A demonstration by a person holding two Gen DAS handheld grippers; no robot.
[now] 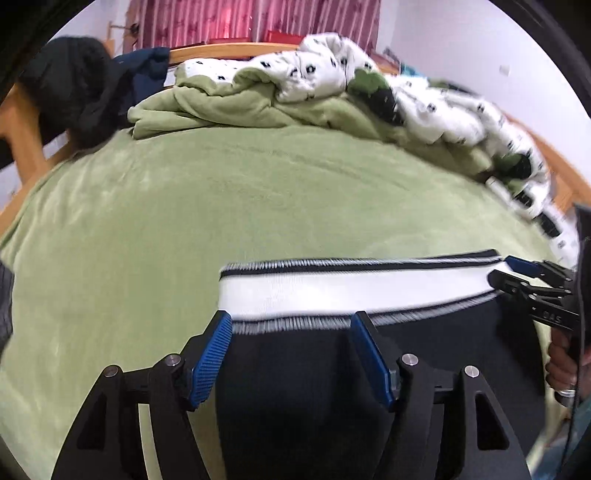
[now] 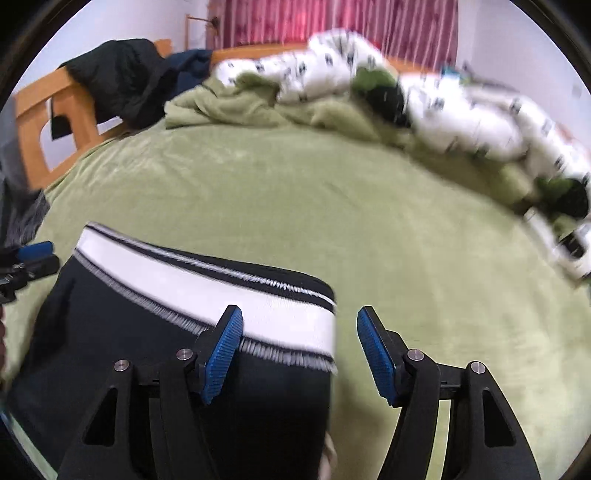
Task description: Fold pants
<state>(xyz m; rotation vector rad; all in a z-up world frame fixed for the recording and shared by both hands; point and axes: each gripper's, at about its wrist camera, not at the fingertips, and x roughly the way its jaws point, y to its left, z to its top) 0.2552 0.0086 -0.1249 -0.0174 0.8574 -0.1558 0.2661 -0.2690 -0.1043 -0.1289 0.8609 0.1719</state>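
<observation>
Black pants (image 1: 295,376) with a white waistband (image 1: 351,286) edged in black and grey lie flat on the green bed. My left gripper (image 1: 291,325) is open, its blue pads straddling the waistband's left end just above the fabric. In the right wrist view the pants (image 2: 147,350) lie lower left, waistband (image 2: 207,288) running diagonally. My right gripper (image 2: 299,325) is open, straddling the waistband's right corner. The right gripper also shows in the left wrist view (image 1: 517,273) at the waistband's right end. The left gripper shows at the right wrist view's left edge (image 2: 33,258).
A green blanket (image 1: 184,221) covers the bed. A crumpled white and green patterned quilt (image 1: 332,81) is heaped along the far and right sides. Dark clothes (image 1: 81,85) hang on the wooden bed frame (image 2: 40,122) at far left. Pink curtains (image 1: 251,18) hang behind.
</observation>
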